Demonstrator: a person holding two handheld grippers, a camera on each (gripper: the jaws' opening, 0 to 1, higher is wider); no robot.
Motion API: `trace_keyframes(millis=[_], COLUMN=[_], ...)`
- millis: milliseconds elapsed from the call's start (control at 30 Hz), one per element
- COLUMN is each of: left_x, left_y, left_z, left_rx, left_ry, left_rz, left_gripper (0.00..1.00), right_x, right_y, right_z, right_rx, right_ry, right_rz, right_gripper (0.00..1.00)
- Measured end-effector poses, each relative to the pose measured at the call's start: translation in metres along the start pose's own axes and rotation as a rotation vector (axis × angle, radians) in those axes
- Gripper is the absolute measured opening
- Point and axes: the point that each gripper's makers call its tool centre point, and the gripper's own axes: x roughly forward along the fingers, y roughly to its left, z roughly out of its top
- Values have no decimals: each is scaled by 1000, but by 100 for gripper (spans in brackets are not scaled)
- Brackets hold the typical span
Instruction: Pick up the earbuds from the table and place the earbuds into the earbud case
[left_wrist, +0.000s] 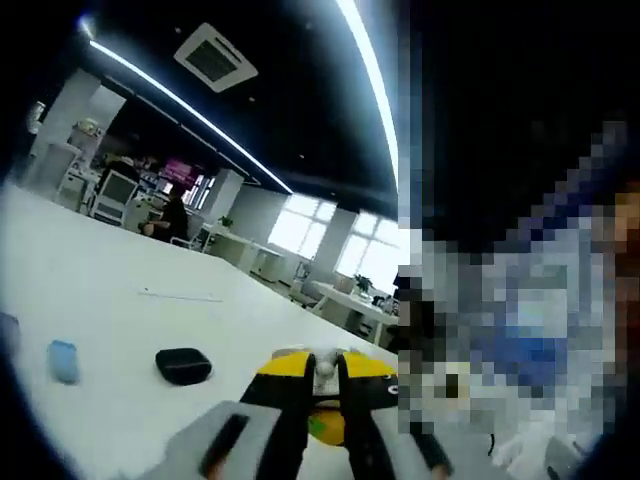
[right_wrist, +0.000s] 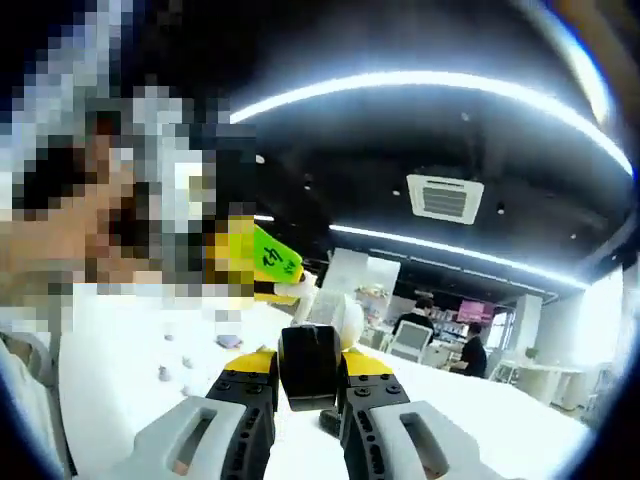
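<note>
Nearest the lens in the right gripper view, the right gripper was clamped on one black earbud case, held up off the white table with a white earbud just beyond its top edge. In the left gripper view, the left gripper pinched one white earbud, jaws nearly together. I judged earbud and case close, facing each other. A second black case and one blue object lay on the table, well off to the left gripper's side

Black jaws on yellow blocks, grey ribbed shells behind, on left gripper and right gripper; green-marked yellow panel beyond the fingers.
</note>
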Motion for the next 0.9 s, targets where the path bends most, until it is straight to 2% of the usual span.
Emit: trace_keyframes(millis=[33,100,267,433,600,667,900], left_x=[0,1,5,13,16,16,20], left_y=[-1,-2,-7,-18,-15,-11,-9], left_z=[1,7,10,6,7,9,2], left_rx=[-26,-71,-81,-110,-105,-68,-68], left_ry=[-12,-57,-103,-126,-145,-155,-145], left_rz=[-3,-2,20,5,41,74,90], left_gripper=[12,12,12,12,12,12,12], right_x=[-1,-3,-10,-15,-16,-16,-14], right_y=[-6,-9,-15,-20,-25,-26,-29], right_z=[1,2,13,17,13,12,8], right_rx=[-96,-213,-293,-311,-315,-317,-344], right_ry=[11,12,-15,-16,4,9,30], right_rz=[-60,-127,-204,-234,-247,-249,-256], right_gripper=[21,21,21,21,21,21,21])
